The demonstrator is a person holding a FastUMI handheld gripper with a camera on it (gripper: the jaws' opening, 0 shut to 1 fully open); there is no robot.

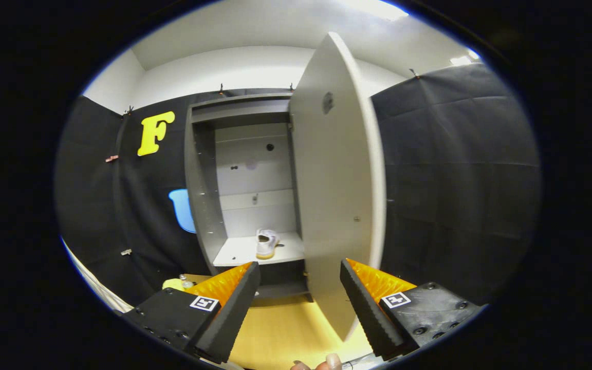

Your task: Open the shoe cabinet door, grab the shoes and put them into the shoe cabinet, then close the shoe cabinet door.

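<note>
Shoe [266, 242] already on the cabinet [201, 180] shelf, gripper [300, 298] fingers spread and empty, so closing step: next, get behind the open door [334, 180] and swing it left.

Gripper [300, 303]: two wedge-shaped fingers [229, 308], black foam-like pads on the inner faces, orange ribbed backing behind each pad. Each finger sits on a black matte block with small dark round-head screws along the top and outer edge. One square white tag with a black fiducial pattern on each block, near the base of the orange part. Both blocks look alike, mirrored. Fingertips of a hand [324, 364] peek in at the bottom between the fingers, probably two nails, partly cut off
</note>
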